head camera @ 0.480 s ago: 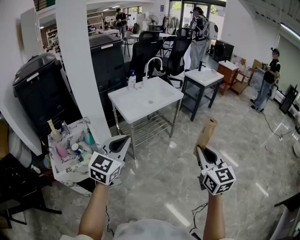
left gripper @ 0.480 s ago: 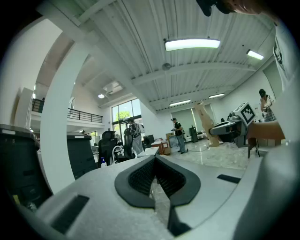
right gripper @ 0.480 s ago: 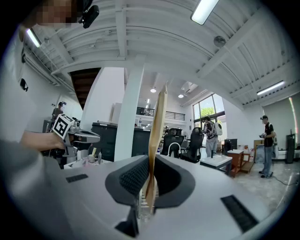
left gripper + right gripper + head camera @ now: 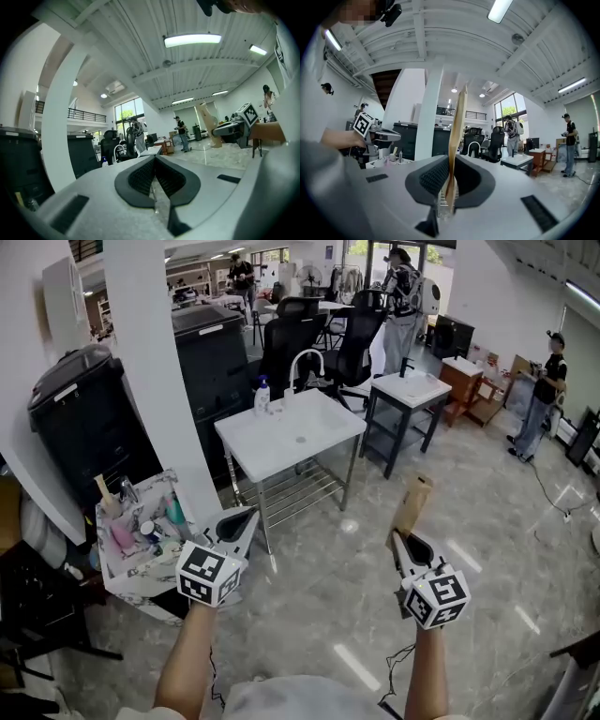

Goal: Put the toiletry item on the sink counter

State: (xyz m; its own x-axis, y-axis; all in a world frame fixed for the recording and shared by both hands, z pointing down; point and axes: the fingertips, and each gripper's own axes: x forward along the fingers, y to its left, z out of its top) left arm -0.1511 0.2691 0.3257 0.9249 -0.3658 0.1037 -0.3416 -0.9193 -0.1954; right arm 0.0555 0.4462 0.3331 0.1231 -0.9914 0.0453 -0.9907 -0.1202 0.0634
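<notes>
Toiletry item (image 4: 412, 505) = flat tan packet, looked like thin card; print not readable. It stood upright out of the right gripper (image 4: 403, 542), whose jaws were nearly closed and pinched its lower edge. Right gripper view showed both pads pressed on its faces, with the packet rising well above the jaw tips. Left gripper (image 4: 246, 519): jaws fully together, nothing between them, idle.

Both grippers were held over bare floor, not near any surface. White sink table (image 4: 328, 423), with curved faucet (image 4: 306, 360) and pump bottle (image 4: 263, 397), sat well ahead of both sets of jaws, somewhat left of the right jaws' line. A second, smaller sink table (image 4: 412, 395) was further ahead of the right jaws. Couldn't tell which one the task means; my guess is the nearer. White bin (image 4: 141, 594) of assorted toiletries sat just left of the left jaws.

Progress, my read: pick done, item secured in the air, placement not started. Left to do:
- close the gap to the table
- lower the packet onto a bare patch of the top, clear of the drain and bottle
- open the jaws and back off

Risk: the packet is thin and held by one edge, so it could tip on release. Laying it flat is probably safer.
</notes>
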